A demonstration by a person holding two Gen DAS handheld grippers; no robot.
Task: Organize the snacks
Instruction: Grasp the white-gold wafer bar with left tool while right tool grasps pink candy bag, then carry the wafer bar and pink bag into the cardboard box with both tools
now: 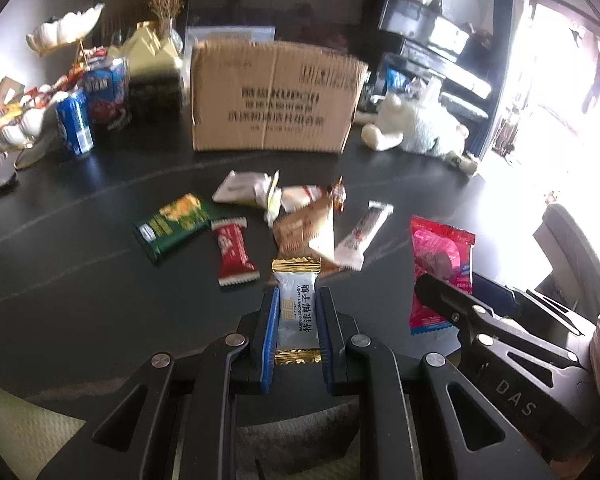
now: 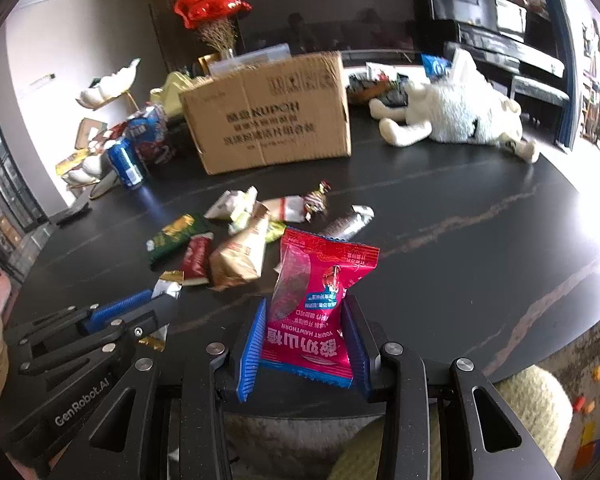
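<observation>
My left gripper [image 1: 298, 294] is shut on a white coconut candy [image 1: 297, 312] with gold ends, held above the black table [image 1: 80, 280]. My right gripper [image 2: 305, 306] is shut on a red yogurt hawthorn packet [image 2: 320, 292] that stands up between its blue pads. In the left wrist view that red packet [image 1: 440, 256] and the right gripper's black finger [image 1: 444, 300] show at right. The right wrist view catches the left gripper [image 2: 156, 300] at lower left with the candy's silver end [image 2: 168, 286]. Loose snacks lie in a pile [image 1: 300, 216] [image 2: 240, 240] in front of a cardboard box [image 1: 276, 96] [image 2: 272, 112].
Blue cans [image 1: 76, 124] [image 2: 126, 164] and packets stand left of the box. A white plush toy [image 1: 420, 124] [image 2: 460, 116] lies to the right. A green packet [image 1: 176, 220] and a small red one [image 1: 232, 252] lie on the pile's left side. The table edge [image 2: 540, 352] curves at lower right.
</observation>
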